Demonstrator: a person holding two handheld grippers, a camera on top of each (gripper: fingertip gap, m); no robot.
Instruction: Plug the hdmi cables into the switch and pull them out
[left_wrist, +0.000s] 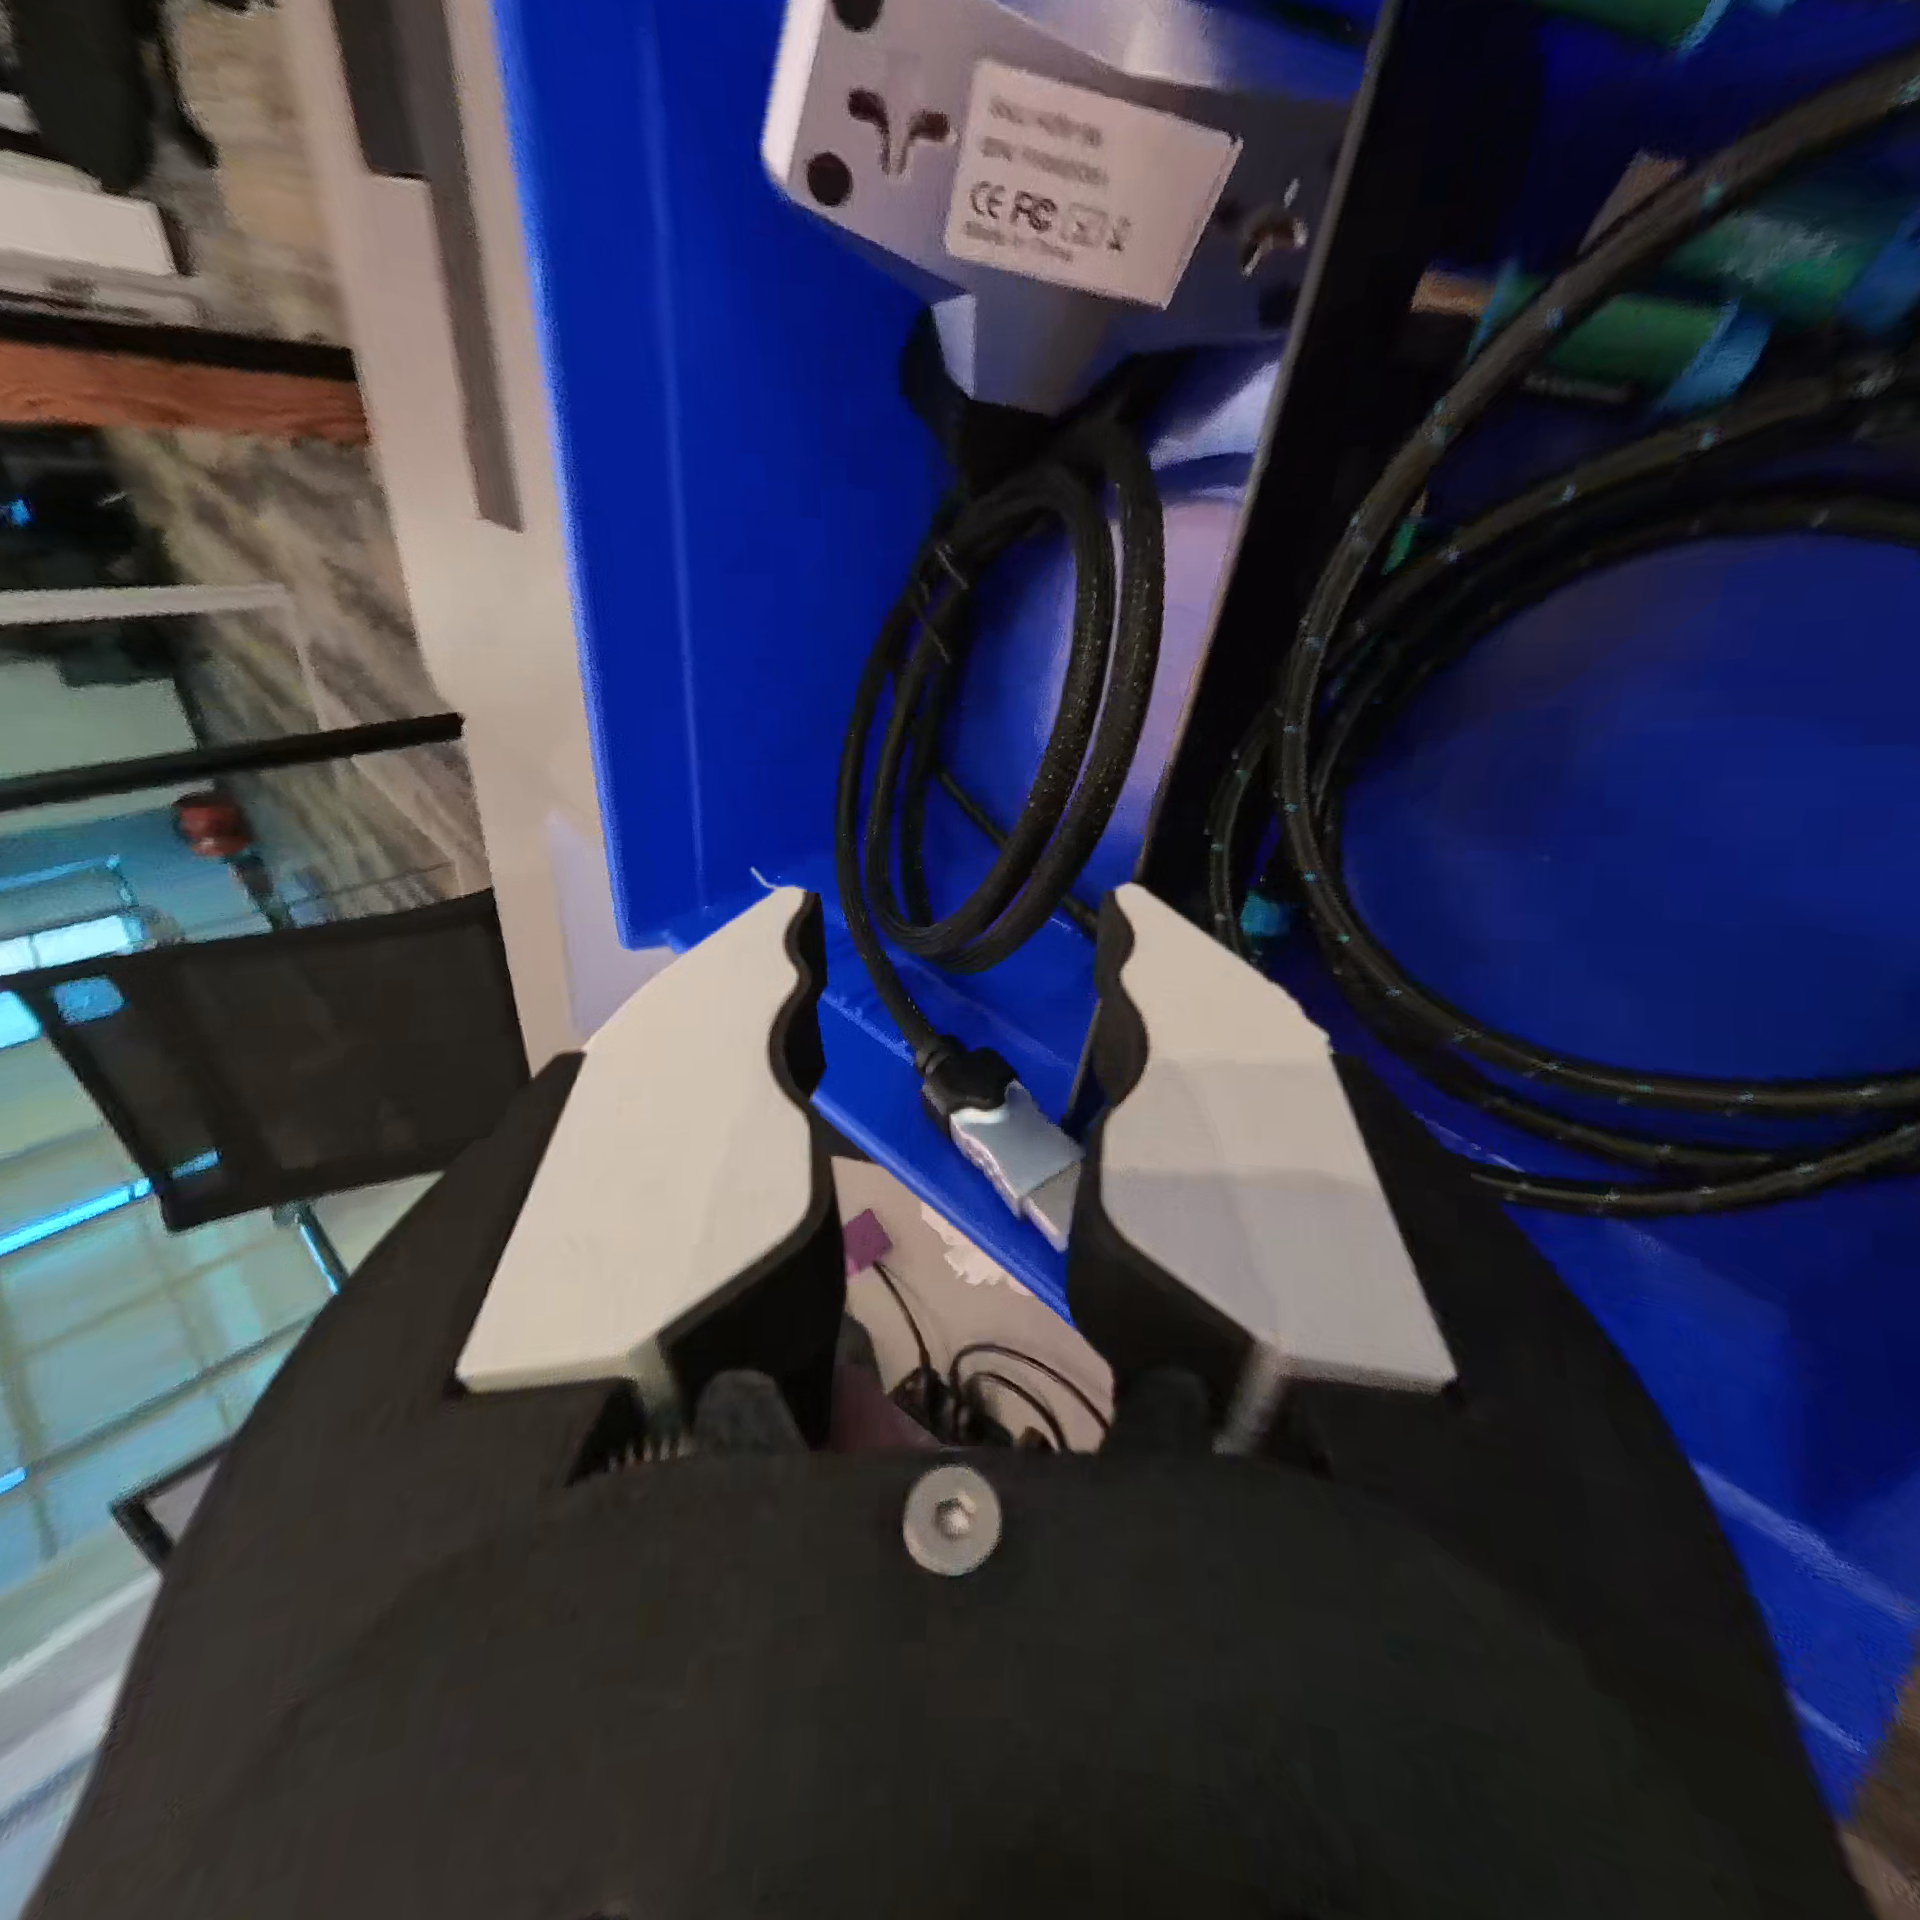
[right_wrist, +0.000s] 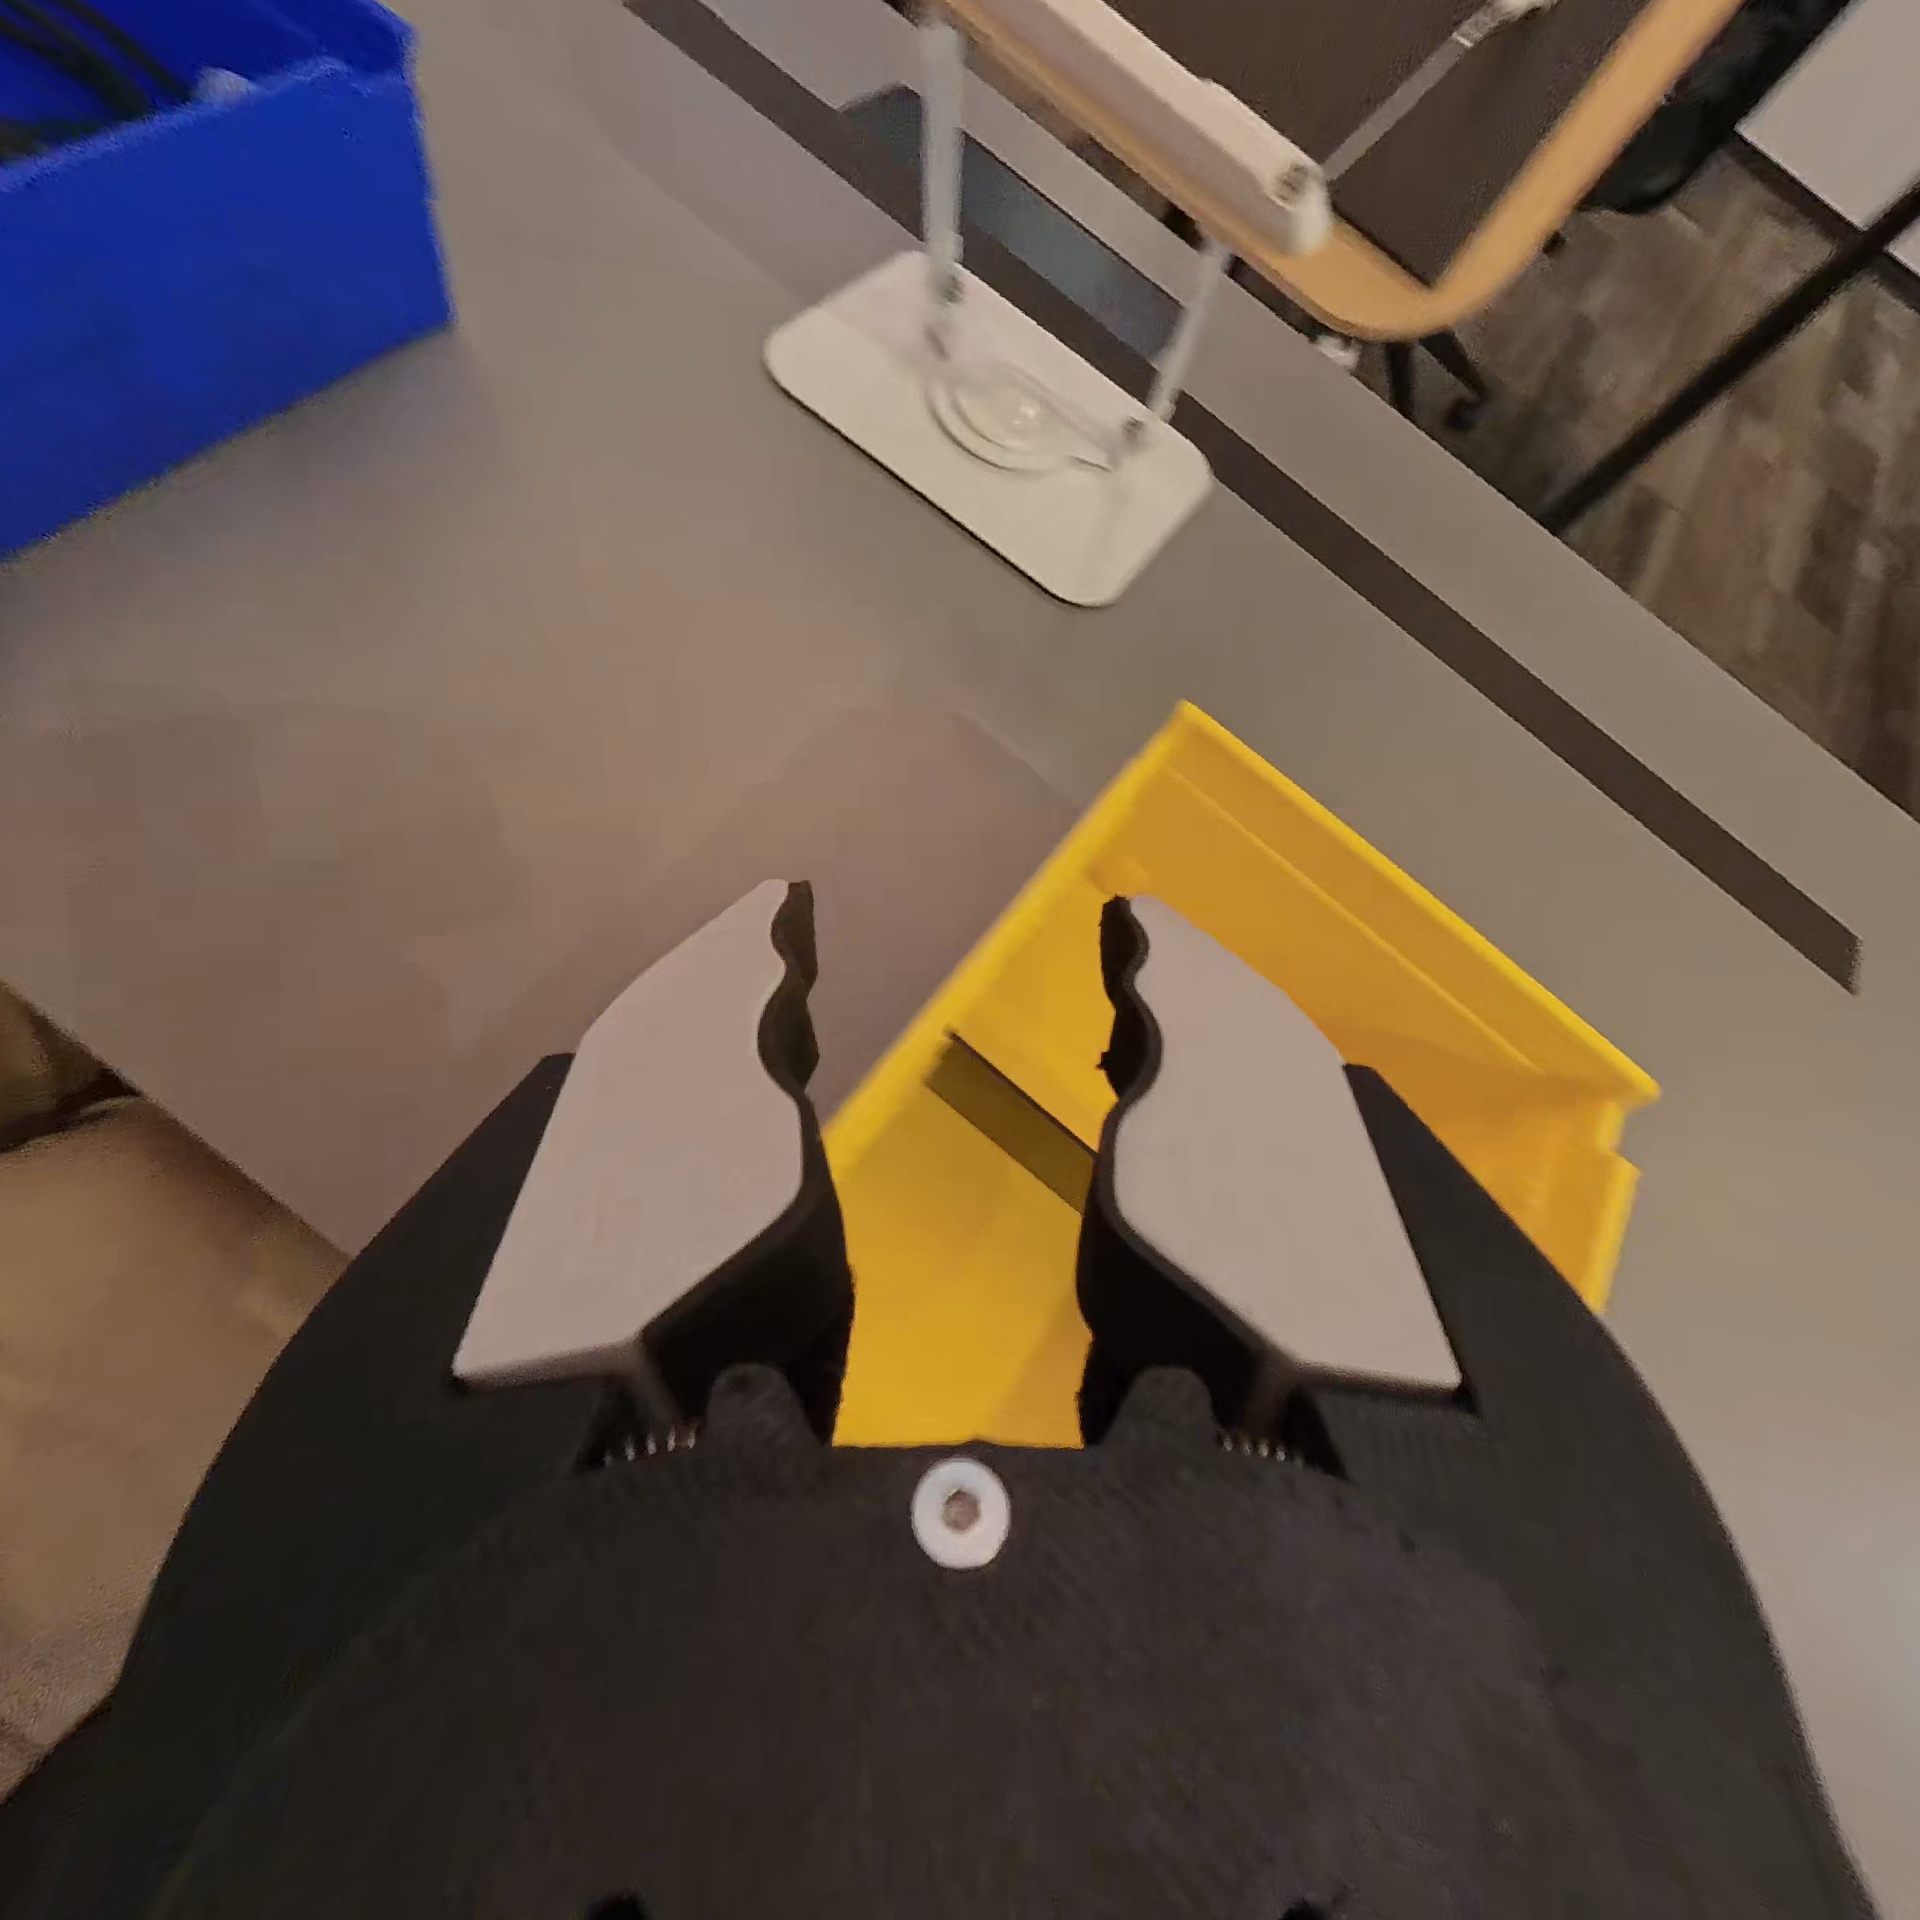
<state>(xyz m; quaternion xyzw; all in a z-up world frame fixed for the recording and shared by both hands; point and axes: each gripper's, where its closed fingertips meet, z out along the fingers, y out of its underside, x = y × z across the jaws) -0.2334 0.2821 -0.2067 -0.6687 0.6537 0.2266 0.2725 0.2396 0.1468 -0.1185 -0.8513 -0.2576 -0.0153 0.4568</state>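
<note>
**Desk:** What is the left wrist view showing?

**Field:** The left gripper (left_wrist: 961, 977) is hovering released, jaws apart, over a blue bin (left_wrist: 727, 520). A silver plug (left_wrist: 1013, 1148) on a black coiled cable (left_wrist: 997, 717) is lying low in the frame's centre, just beside the right fingertip, not clamped. The grey switch (left_wrist: 997, 177) is sitting at the upper centre, its underside facing the camera.

**Desk:** And the right?

**Field:** The right gripper (right_wrist: 956, 997) is hanging released over a yellow bin (right_wrist: 1299, 997) at lower centre, gripping nothing. A white stand (right_wrist: 987, 457) is standing at upper centre on the grey table (right_wrist: 416, 779).

**Desk:** What is looking risky?

**Field:** Likely, the plug is sitting off-centre, so closing jaws may be pinching its edge and twisting it. The coil could be snagging the divider (left_wrist: 1299, 468) or dragging the unheld switch along when lifted.
</note>
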